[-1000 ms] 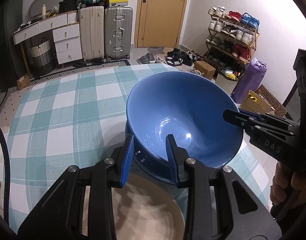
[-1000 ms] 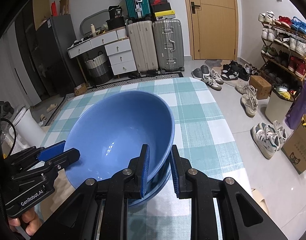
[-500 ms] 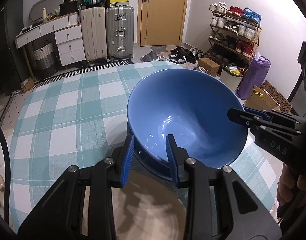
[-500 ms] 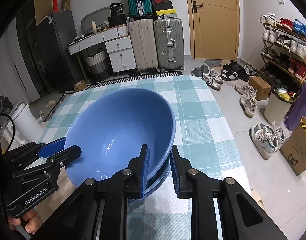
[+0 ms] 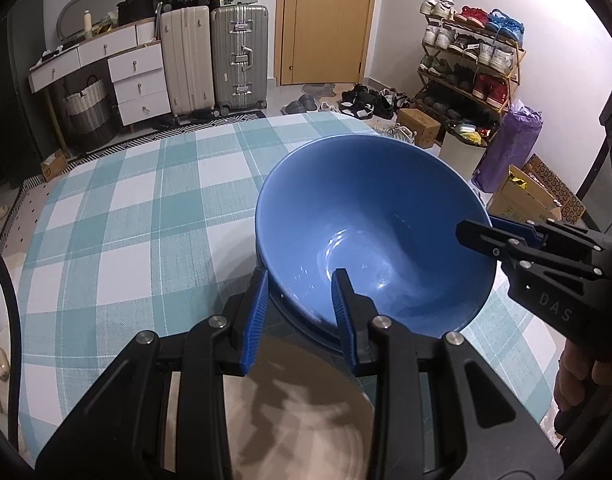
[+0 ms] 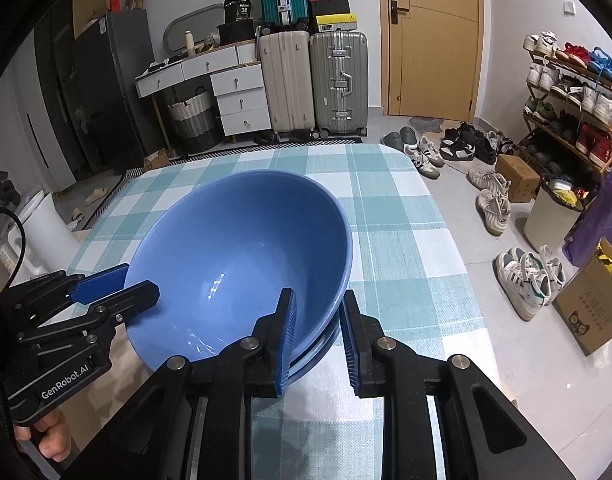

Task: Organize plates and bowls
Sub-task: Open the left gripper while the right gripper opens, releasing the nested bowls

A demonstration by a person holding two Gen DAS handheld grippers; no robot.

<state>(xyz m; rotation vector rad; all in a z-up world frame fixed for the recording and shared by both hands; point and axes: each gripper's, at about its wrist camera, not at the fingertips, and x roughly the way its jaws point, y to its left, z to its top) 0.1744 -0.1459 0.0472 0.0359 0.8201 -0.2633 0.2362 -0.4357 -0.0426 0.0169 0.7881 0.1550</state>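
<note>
The left gripper (image 5: 300, 280) clamps the near rim of the blue bowl (image 5: 370, 236); the right gripper (image 6: 318, 312) clamps the opposite rim. The bowl sits tilted in a second bowl (image 6: 318, 354) on the checked tablecloth (image 5: 126, 220). Both hands should level it and lower evenly before letting go. Compared with 1 second ago, little differs: both grips are unchanged.

lower bowl (image 6: 326, 344) mostly hidden

My glossy blue bowl (image 5: 370, 232) sits tilted in a second blue bowl (image 6: 318, 354) near the table's (image 5: 126, 220) right edge.
</note>
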